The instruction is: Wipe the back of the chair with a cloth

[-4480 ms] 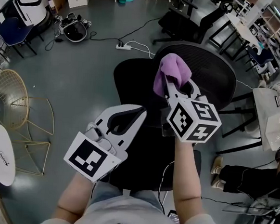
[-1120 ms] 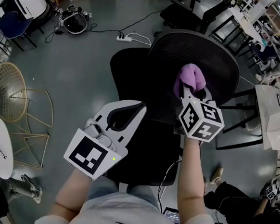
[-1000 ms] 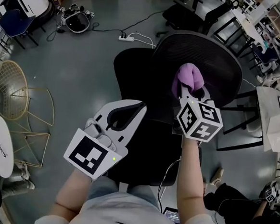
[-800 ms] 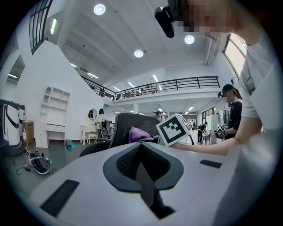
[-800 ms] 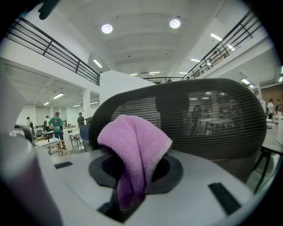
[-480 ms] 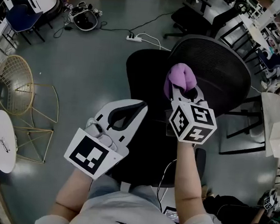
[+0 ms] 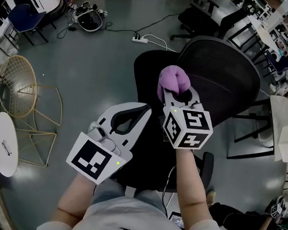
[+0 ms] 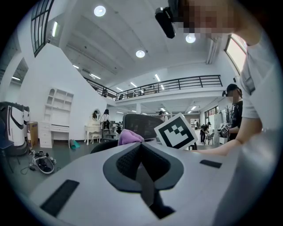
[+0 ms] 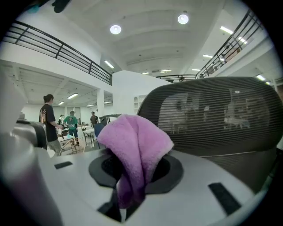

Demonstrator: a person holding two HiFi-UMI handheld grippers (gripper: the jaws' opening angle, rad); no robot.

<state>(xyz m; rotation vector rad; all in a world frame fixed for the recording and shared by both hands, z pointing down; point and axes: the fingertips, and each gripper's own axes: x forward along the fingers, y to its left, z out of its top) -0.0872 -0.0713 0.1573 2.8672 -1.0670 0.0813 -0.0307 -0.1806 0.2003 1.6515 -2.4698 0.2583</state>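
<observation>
The right tool (image 7: 178, 93) has swung left since half a second ago, from over the mesh to the near left edge of the chair back (image 7: 221, 73). Its jaws are clamped on a bunched fold of the purple cloth (image 7: 172, 81), which stands up above them. In the right gripper view the mesh lies just beside and behind the cloth, and contact cannot be confirmed.

The left tool (image 7: 143, 109) hangs lower with its jaws together on nothing, bracing nothing. So a firm push may swivel the chair away, or the mesh may snag the loosely pinched cloth and drag it out.

The black seat (image 7: 147, 72) lies below. A cable (image 7: 170, 176) trails by the person's feet, and a wire chair (image 7: 17, 84) stands well apart.
</observation>
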